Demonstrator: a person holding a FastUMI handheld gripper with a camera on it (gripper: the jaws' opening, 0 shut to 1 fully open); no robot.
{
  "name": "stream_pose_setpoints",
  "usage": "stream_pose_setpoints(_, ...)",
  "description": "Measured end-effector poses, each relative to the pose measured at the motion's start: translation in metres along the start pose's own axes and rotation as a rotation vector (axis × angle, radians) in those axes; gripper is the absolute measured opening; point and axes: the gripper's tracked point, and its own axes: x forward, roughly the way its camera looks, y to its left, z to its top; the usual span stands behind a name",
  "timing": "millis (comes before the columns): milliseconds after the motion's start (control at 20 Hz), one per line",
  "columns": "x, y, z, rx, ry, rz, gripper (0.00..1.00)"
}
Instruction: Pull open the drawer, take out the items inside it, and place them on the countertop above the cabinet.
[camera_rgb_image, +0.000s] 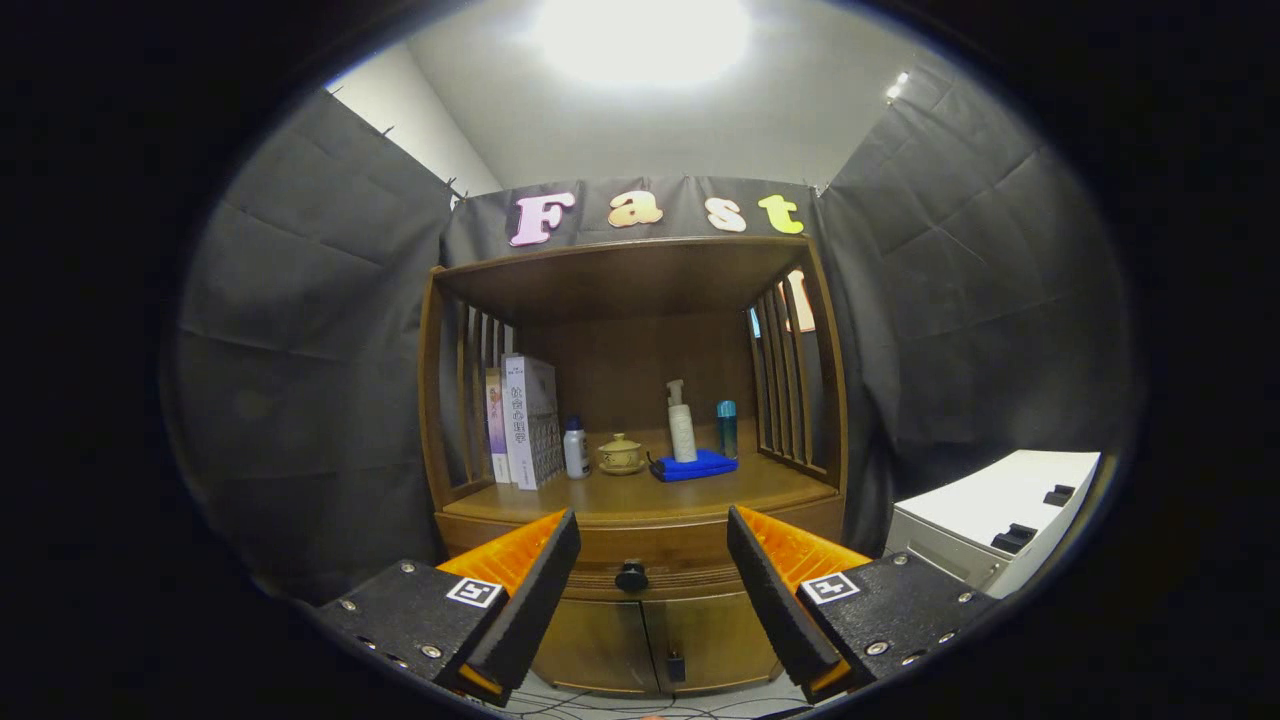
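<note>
A brown wooden cabinet stands straight ahead. Its drawer (655, 580) is closed, with a round dark knob (631, 576) on the front. The knob lies between my two fingers but some way beyond them. My gripper (652, 535) is open and holds nothing. Above the drawer is the countertop (640, 495) inside an open shelf. What the drawer holds is hidden.
On the countertop stand books (528, 420), a small white bottle (575, 448), a yellow lidded pot (621, 455), a pump bottle (681, 425) on a blue cloth (693, 466) and a teal bottle (727, 428). Two lower doors (650, 645) sit under the drawer. A white unit (990, 525) stands to the right.
</note>
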Motion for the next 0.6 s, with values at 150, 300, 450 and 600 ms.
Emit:
stream_pose_setpoints(150, 0.017, -0.001, -0.007, -0.004, 0.02, 0.0, 0.93)
stream_pose_setpoints(300, 0.036, 0.003, -0.01, 0.003, 0.027, 0.005, 0.93)
stream_pose_setpoints(450, 0.059, 0.005, -0.021, -0.002, 0.042, 0.002, 0.93)
stream_pose_setpoints(600, 0.078, 0.014, -0.031, -0.001, 0.051, 0.026, 0.93)
